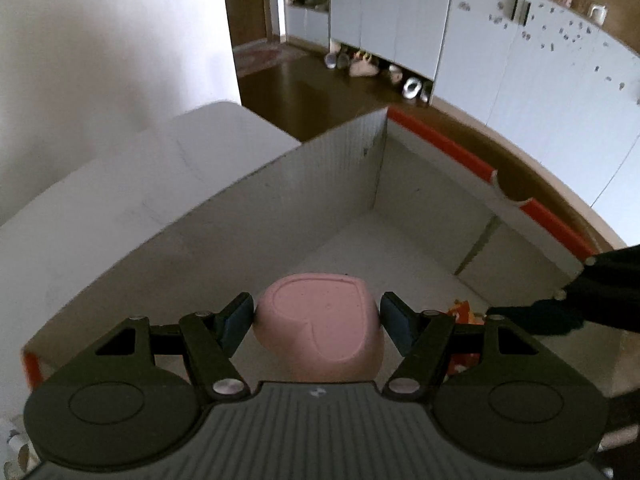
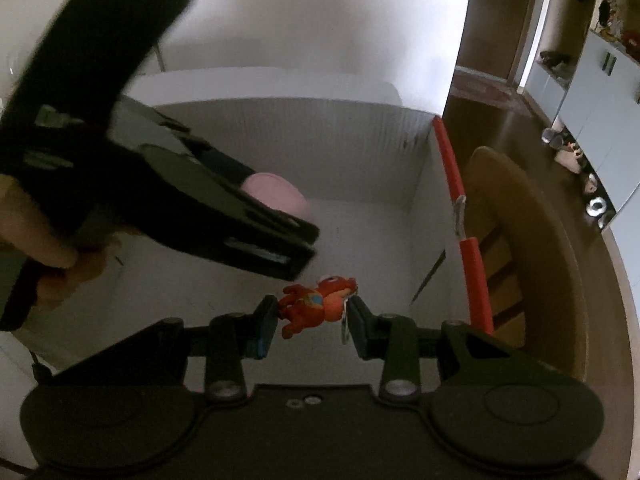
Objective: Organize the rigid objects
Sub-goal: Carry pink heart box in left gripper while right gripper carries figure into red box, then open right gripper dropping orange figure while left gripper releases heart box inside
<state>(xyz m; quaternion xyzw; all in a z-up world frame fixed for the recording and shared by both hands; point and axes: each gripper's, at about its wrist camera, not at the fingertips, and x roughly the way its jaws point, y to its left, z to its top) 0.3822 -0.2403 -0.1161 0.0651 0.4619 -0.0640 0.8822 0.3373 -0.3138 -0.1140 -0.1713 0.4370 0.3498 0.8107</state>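
only the right view shows the right hand-held gripper [image 2: 311, 322] pinching a red figurine [image 2: 316, 306]; left hand-held gripper [image 1: 318, 316] clamps a pink heart dish [image 1: 320, 320].

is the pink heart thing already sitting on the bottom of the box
No, the pink heart-shaped piece is clamped between the left gripper pads, held above the floor of the white box.

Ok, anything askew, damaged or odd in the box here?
Nothing spilled or broken that shows. The box has a notch in its red rim, possibly a handle cutout, not damage. The left gripper holds a pink heart dish tilted on its side; the right gripper holds a red toy.
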